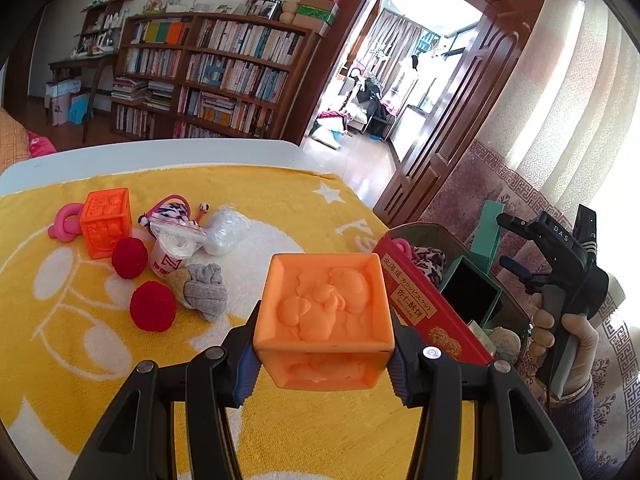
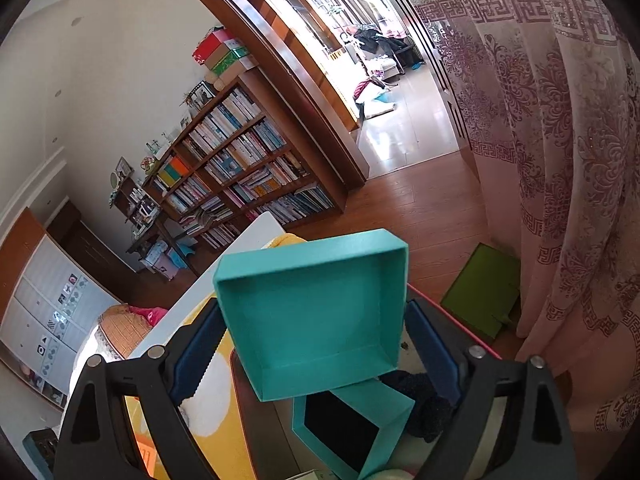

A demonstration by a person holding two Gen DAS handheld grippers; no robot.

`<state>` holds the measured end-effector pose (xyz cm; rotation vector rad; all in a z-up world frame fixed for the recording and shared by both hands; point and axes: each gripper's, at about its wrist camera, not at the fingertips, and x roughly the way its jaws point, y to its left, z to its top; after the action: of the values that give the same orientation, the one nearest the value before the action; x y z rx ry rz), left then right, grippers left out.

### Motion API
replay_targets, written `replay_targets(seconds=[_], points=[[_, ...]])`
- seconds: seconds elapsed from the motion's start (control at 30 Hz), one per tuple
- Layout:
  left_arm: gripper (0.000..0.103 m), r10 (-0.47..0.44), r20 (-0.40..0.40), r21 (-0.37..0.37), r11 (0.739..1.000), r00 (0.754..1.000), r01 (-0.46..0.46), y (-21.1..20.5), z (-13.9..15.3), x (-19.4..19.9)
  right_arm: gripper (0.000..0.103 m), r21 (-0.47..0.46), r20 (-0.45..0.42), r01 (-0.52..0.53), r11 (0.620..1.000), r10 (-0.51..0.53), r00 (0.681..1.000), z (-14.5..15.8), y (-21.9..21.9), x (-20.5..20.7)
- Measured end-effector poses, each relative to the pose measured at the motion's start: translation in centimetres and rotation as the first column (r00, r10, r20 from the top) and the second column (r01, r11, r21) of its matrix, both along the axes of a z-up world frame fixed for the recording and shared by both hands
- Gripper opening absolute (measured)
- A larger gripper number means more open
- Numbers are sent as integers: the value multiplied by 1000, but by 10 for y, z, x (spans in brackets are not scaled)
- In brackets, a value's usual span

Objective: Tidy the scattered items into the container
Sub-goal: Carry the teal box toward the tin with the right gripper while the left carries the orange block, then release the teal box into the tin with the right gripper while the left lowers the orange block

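Left wrist view: embossed orange rubber cube (image 1: 324,316) is clamped between left gripper (image 1: 324,364) fingers, raised beside red tin container (image 1: 424,292), prob. for dropping in, while teal cardboard box lid (image 2: 316,312) is pinched edgewise by right gripper (image 2: 312,356) above it.

Teal lid (image 2: 316,308) stands above the container (image 1: 420,292).

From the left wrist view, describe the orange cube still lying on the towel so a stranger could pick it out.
On the yellow towel, look to the far left of the toy pile. The loose cube sits against a pink ring, behind a red ball; the other cube is in the left hand-held gripper.
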<state>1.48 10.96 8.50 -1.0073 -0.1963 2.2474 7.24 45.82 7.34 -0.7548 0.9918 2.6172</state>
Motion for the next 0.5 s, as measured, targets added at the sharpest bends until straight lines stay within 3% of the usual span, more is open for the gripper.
replay_targets(seconds=[0.5], points=[[54,-114,12,8,993,993,114,73,13,-11,93,57,-82,-7,998,12,997,14,-3,48]])
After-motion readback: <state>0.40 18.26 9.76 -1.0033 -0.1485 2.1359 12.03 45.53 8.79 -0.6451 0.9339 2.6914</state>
